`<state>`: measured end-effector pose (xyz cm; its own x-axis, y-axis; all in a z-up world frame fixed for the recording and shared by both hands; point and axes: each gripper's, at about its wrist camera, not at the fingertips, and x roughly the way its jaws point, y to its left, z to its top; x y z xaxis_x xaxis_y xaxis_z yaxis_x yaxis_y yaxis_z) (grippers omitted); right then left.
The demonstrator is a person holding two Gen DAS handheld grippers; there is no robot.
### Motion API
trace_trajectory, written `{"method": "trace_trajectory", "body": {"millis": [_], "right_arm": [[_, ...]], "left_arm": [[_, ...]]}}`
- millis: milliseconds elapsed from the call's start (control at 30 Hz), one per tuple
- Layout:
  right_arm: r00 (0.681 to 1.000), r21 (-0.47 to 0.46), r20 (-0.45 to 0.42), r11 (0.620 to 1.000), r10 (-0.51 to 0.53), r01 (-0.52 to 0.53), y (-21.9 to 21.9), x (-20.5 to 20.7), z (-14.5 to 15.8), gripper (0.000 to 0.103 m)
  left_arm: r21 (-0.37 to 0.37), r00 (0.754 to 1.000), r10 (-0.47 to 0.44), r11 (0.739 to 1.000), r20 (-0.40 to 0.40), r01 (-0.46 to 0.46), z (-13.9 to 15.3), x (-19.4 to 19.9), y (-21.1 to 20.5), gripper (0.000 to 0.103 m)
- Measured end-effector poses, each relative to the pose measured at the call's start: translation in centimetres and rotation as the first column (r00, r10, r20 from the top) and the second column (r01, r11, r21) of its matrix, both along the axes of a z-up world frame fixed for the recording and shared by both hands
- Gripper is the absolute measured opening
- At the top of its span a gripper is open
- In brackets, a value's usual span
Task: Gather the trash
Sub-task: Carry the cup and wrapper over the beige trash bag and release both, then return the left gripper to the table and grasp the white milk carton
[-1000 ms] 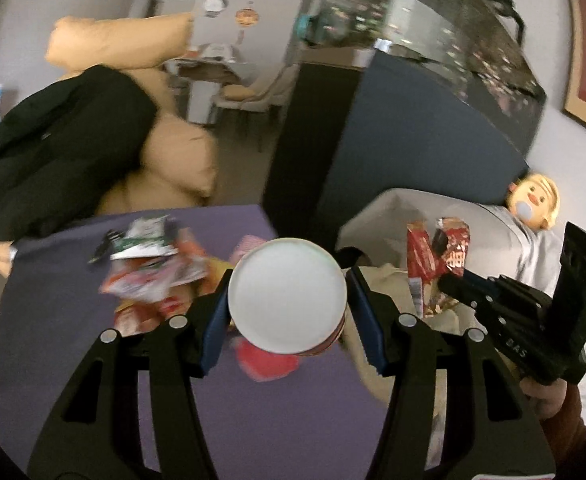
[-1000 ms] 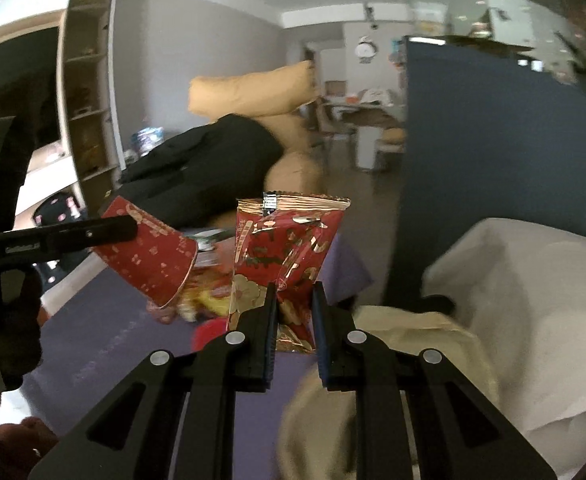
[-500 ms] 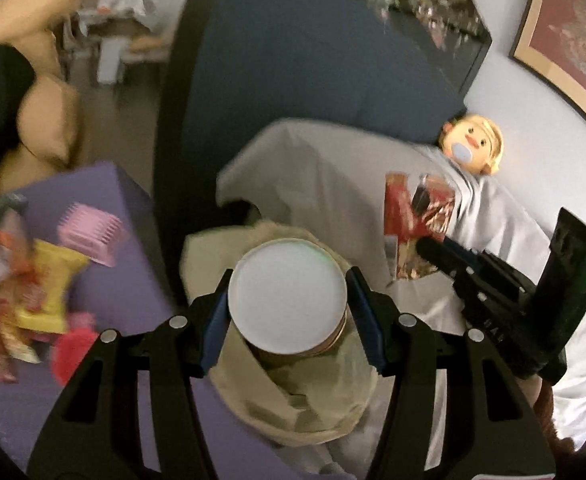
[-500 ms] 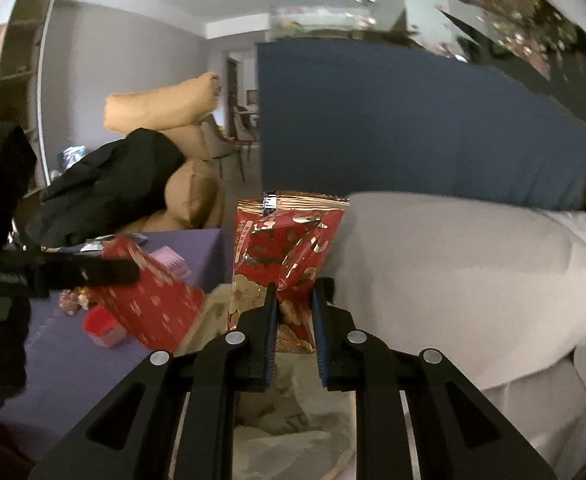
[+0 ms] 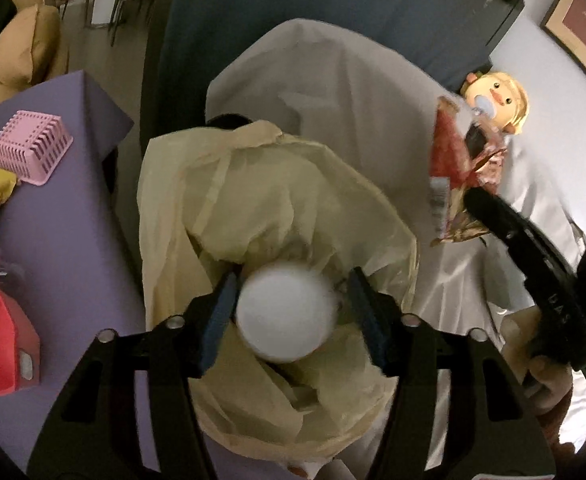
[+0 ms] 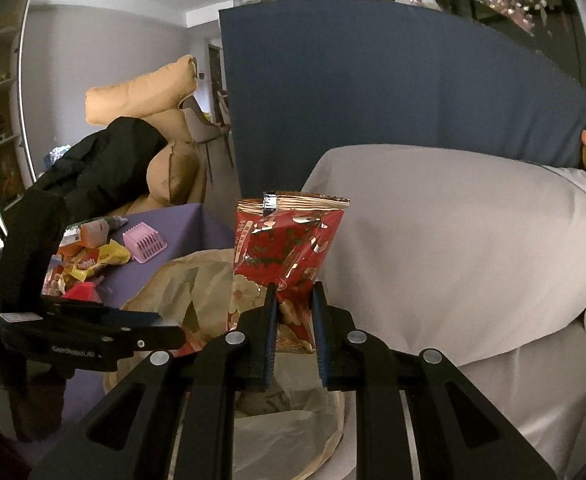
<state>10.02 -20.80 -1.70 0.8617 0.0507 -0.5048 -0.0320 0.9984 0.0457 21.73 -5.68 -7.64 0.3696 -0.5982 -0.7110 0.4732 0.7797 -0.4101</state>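
Above the yellow bag [image 5: 261, 208], the left gripper [image 5: 293, 312] (jaws just opening) frees a blurred cup [image 5: 287, 314]; only the right-wrist view shows the right gripper [image 6: 295, 308] pinching a red wrapper [image 6: 285, 248].

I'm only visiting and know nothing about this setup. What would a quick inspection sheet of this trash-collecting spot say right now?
Surface: purple table, partly littered.
Job's things: paper cup, blurred, over the open yellowish bag; red snack packet held upright above the bag's rim.
Clutter: pink basket, yellow wrapper and other wrappers on the table.
Tongs: left tongs have just been opening, cup between them with a gap on one side; right tongs shut on the snack packet.
Cables: nothing seen.
Surroundings: grey-covered sofa, doll, black jacket, tan cushions.
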Motion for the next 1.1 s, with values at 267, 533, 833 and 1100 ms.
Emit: {"method": "trace_trajectory", "body": {"millis": [267, 533, 833, 1100], "right_arm": [[1.0, 0.003, -0.008, 1.0, 0.019, -0.019, 0.9, 0.3, -0.3, 0.017], [0.993, 0.052, -0.049, 0.993, 0.108, -0.106, 2.7, 0.3, -1.5, 0.017], [0.96, 0.118, -0.153, 0.969, 0.235, -0.218, 7.1, 1.8, -5.5, 0.017], [0.939, 0.068, -0.305, 0.987, 0.159, -0.145, 7.3, 4.2, -10.5, 0.017]], "left_arm": [[0.0, 0.997, 0.063, 0.998, 0.054, -0.063, 1.9, -0.9, 1.9, 0.069], [0.052, 0.98, 0.16, 0.985, 0.118, -0.167, 3.2, -2.6, 6.9, 0.069], [0.069, 0.957, 0.263, 0.96, 0.123, -0.273, 2.2, -4.0, 12.9, 0.069], [0.046, 0.941, 0.321, 0.944, 0.109, -0.327, 1.9, -4.7, 16.2, 0.069]]}}
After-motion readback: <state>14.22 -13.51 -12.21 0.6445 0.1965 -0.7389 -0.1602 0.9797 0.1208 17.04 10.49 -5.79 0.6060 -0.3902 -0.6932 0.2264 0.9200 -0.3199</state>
